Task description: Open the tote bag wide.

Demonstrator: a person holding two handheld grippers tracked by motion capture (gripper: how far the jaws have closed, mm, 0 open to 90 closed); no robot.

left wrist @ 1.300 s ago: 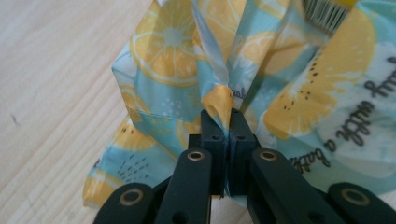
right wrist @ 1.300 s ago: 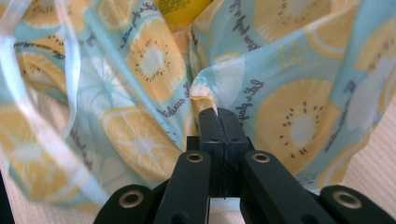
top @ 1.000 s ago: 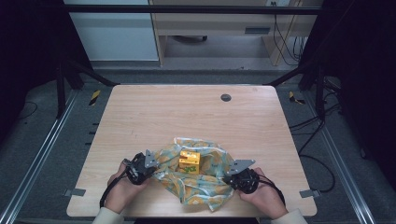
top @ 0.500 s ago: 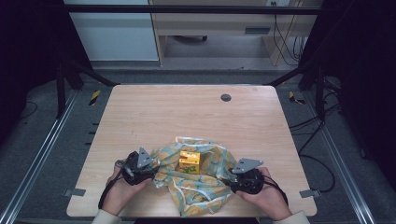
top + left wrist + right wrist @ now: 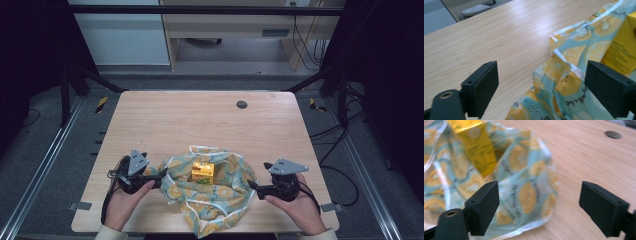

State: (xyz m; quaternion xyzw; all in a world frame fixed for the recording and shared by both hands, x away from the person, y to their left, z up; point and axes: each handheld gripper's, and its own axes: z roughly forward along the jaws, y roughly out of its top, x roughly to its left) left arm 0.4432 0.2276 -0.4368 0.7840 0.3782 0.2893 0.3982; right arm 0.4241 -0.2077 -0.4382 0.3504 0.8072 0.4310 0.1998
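Lemon-print bag (image 5: pixel 212 192) with yellow carton (image 5: pixel 202 172) on the worktop (image 5: pixel 200 120).
Left tongs (image 5: pixel 541 87) and right tongs (image 5: pixel 539 207), having just been opening, stand apart at the bag's edges, gripping nothing.

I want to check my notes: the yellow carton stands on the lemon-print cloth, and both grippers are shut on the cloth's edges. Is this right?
Not quite. The yellow carton does stand on the lemon-print cloth, but the left gripper and right gripper have just been opening; their fingers stand apart, pressing nothing, as both gripper views show.

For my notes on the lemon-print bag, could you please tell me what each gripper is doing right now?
Left gripper: open, jaws just opened, bag edge loose between them.
Right gripper: open, jaws just opened, holding nothing.
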